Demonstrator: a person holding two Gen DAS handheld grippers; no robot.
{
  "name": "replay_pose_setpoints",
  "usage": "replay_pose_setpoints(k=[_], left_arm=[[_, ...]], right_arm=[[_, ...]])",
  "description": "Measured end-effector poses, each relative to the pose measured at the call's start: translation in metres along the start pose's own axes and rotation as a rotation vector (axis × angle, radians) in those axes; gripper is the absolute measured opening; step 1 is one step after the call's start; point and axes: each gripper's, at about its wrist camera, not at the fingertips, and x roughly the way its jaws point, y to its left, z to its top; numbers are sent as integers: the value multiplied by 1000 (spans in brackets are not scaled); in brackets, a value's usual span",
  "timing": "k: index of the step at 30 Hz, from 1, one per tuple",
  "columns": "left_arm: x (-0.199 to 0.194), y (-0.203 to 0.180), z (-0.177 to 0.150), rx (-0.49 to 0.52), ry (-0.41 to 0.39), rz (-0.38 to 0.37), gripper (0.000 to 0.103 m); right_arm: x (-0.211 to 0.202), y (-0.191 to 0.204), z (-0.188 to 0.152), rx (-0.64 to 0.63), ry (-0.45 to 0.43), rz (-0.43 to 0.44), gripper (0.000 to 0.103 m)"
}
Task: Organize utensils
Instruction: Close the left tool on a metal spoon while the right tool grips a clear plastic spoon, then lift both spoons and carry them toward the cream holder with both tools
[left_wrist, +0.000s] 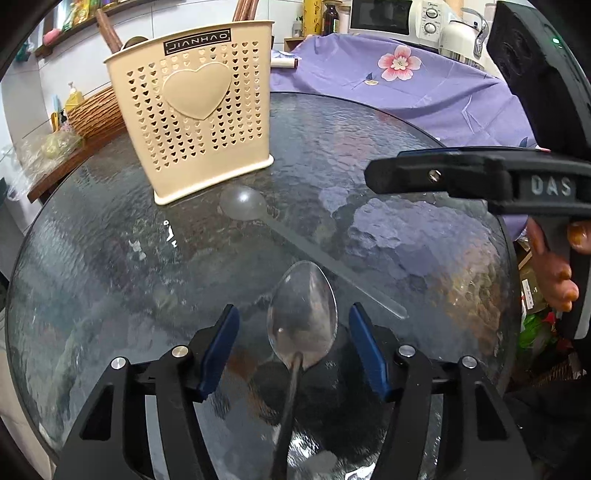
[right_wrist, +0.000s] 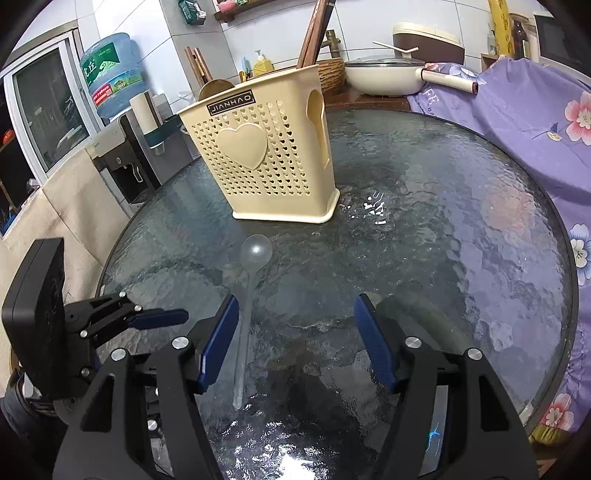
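While its blue pads stand wide apart, the left claw (left_wrist: 294, 347) hovers low over a round glass surface (left_wrist: 424, 236) with a metal spoon (left_wrist: 302, 317) lying between its fingers, bowl pointing away and dark handle running back under the tool; the pads do not touch the spoon. Just beyond the bowl, a clear plastic spoon (left_wrist: 243, 203) lies slantwise on the glass, its round bowl near the foot of a cream perforated holder (left_wrist: 192, 110) and its handle reaching toward the right edge. Seen from the right wrist, the right claw (right_wrist: 295, 336) is likewise spread wide and holds nothing, with the clear spoon's handle passing just beside its left pad (right_wrist: 218, 339) and the bowl lying ahead toward the holder. The holder stands upright on the far part of the surface, marked with a raised heart and the label JIANHAO, with brown wooden utensils rising from its top. The right claw also shows side-on at the right of the left wrist view, gripped by a hand (left_wrist: 554, 273). Behind the surface lie a purple flowered cloth (left_wrist: 406, 81), a white pan (right_wrist: 384, 75) and a water bottle (right_wrist: 110, 74).
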Motion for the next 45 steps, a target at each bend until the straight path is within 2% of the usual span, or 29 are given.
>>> replay_pose_setpoints(k=[8,13,26,31,38,41,45], left_arm=[[5,-3,13,9,-5,-12,36],[7,3,15,-47,-11,-12,36],[-27,64,17,-243,-89,77,35],[-37,72,21,-264,-123,82,35],[-39,79,25,-279,-144,85,35],[-37,79,26,-279,-141,91,35],[-38,79,27,-275,-146,101,35]], right_arm=[[9,1,1,-6,24,-4,65],[23,11,6,-18,55,-3,65],[85,58,24,-175,182,-28,65],[106,69,31,-208,206,-60,58],[115,76,35,-244,203,-116,44],[117,82,36,-266,205,-110,36],[121,87,38,-271,211,-111,36]])
